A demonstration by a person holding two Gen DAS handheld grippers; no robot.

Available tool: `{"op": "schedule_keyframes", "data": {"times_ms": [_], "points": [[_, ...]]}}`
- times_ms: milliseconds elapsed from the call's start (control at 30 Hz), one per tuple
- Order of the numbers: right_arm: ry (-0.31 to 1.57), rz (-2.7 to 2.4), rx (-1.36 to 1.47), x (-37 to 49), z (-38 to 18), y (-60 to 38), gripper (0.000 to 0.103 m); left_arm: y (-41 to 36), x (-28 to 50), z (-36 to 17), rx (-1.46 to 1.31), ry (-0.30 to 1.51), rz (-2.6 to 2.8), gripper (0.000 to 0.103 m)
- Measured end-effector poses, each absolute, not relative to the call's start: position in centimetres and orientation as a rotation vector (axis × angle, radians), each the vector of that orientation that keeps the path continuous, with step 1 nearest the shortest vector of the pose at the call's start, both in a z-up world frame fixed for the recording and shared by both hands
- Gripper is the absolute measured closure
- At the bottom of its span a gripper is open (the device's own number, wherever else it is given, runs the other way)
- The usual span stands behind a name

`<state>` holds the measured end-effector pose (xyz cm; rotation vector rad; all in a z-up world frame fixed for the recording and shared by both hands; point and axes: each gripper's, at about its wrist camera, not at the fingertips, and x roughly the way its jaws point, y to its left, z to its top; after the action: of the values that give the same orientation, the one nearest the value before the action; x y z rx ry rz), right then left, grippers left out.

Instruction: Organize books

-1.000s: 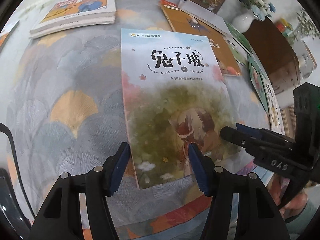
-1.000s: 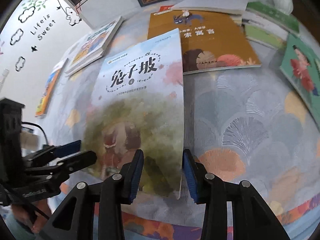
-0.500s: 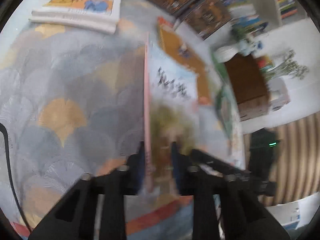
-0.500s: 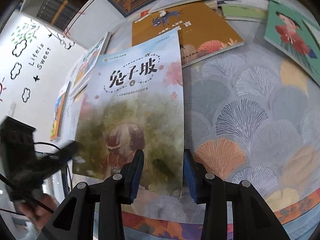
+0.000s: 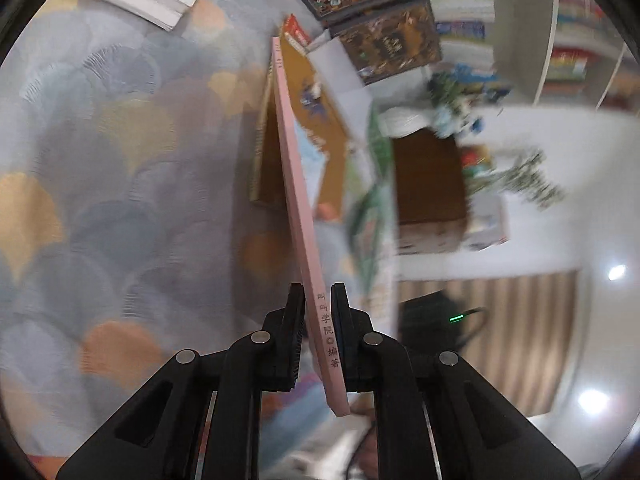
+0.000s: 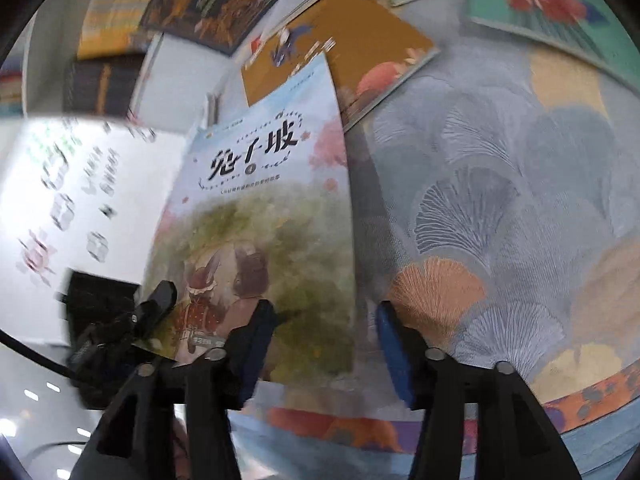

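A cloth patterned with grey and orange fan leaves (image 6: 500,200) covers the surface, with an orange-brown book (image 6: 352,48) and dark ornate books (image 5: 372,4) lying toward the top of both frames. At the centre of the left wrist view, the left gripper (image 5: 318,320) is clamped on the pink spine of the rabbit-cover book (image 5: 296,184), which stands on edge above the cloth. In the right wrist view the right gripper (image 6: 324,344) is spread wide at lower centre, holding nothing, with the book's cover just beyond its fingers.
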<state>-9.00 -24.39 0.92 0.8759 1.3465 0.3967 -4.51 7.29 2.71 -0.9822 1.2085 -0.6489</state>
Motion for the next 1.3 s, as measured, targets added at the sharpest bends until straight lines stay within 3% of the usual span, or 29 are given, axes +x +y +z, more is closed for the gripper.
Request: {"op": "schedule_keyframes", "data": {"times_ms": [67, 200, 300, 333, 433, 633, 767, 1033, 1300], "points": [[1.33, 0.417, 0.994, -9.0, 0.1, -25.3, 0.035, 7.5, -4.2, 2.6, -1.066, 1.204, -0.663, 0.094], [1.322, 0.471, 1.197, -8.5, -2.0, -25.1, 0.035, 7.8, -4.0, 2.2, -1.151, 1.22, -0.66, 0.094], [1.283, 0.51, 1.244, -8.3, -1.9, -24.3, 0.055, 7.4, -4.0, 2.3, -1.116, 1.239, -0.653, 0.094], [1.275, 0.511, 1.212, -8.1, -1.3, -24.0, 0.063, 7.3, -3.8, 2.3, -1.093, 1.246, -0.642, 0.094], [1.265, 0.471, 0.952, -7.4, 1.6, -22.3, 0.069, 6.6, -3.9, 3.7, -0.818, 1.252, -0.554, 0.094], [1.236, 0.436, 0.394, -7.4, 7.5, -16.5, 0.069, 4.9, -4.9, 6.9, -0.456, 1.155, -0.474, 0.092], [1.161, 0.444, 0.209, -7.8, 10.7, -13.6, 0.07, 5.8, -4.7, 9.0, -0.43, 1.091, -0.493, 0.092], [1.043, 0.494, 0.093, -4.8, 15.2, -9.8, 0.069, 10.2, -3.2, 12.8, -0.476, 0.961, -0.471, 0.092], [1.009, 0.59, 0.028, 0.6, 16.2, -4.6, 0.068, 15.2, 0.5, 14.0, -0.475, 0.887, -0.374, 0.091]]}}
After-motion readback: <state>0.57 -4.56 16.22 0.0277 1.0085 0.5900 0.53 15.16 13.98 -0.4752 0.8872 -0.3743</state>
